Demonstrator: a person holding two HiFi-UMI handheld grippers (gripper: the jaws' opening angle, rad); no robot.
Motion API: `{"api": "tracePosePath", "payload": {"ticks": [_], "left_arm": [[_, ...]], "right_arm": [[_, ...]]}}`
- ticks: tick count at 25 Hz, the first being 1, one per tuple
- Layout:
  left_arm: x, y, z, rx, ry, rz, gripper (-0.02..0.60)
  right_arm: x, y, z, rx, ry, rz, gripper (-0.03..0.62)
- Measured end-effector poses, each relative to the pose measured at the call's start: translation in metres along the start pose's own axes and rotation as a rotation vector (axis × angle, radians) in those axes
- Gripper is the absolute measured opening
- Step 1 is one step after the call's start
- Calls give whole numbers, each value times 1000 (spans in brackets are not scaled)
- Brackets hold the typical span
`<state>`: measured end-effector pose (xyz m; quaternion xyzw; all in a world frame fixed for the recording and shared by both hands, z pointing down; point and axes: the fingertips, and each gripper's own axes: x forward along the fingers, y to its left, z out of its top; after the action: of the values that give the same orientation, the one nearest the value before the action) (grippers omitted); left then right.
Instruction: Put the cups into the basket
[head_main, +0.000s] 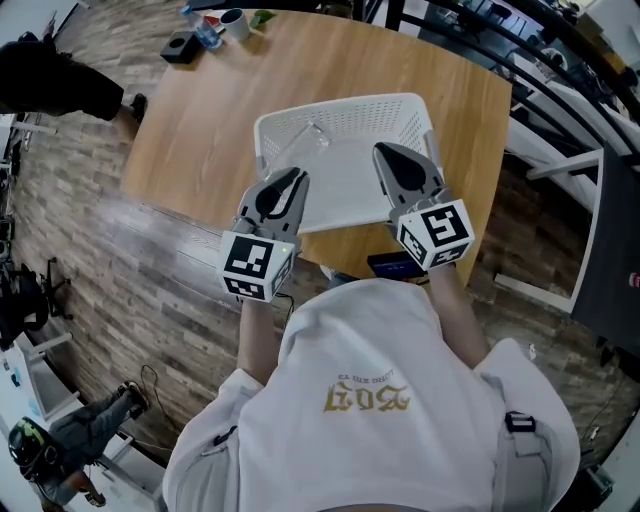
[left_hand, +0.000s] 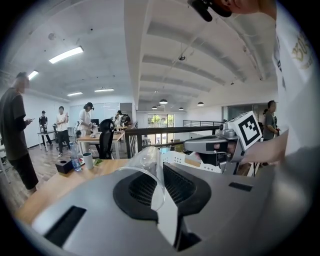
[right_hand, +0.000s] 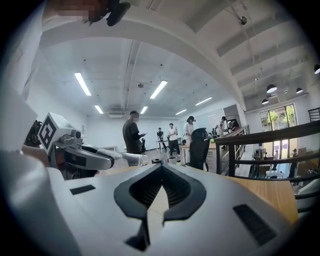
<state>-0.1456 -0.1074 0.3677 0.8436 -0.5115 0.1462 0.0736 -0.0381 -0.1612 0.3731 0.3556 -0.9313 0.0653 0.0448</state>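
Wooden table (head_main: 200, 110), white basket (head_main: 340, 108), clear cup (left_hand: 145, 161) barely visible in left tongs (left_hand: 157, 175)

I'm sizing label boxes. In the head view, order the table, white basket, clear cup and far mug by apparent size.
1. table
2. white basket
3. clear cup and mug look alike; the mug is farther, so unranked.
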Motion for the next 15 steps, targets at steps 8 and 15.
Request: {"api": "tracePosePath", "payload": {"ticks": [8, 15], "left_arm": [[14, -3, -13, 45, 82, -40, 41], [18, -6, -14, 77, 111, -58, 41]], "right_arm": [[12, 5, 0, -84, 33, 35, 11], [17, 5, -7, -137, 76, 52, 11]]}}
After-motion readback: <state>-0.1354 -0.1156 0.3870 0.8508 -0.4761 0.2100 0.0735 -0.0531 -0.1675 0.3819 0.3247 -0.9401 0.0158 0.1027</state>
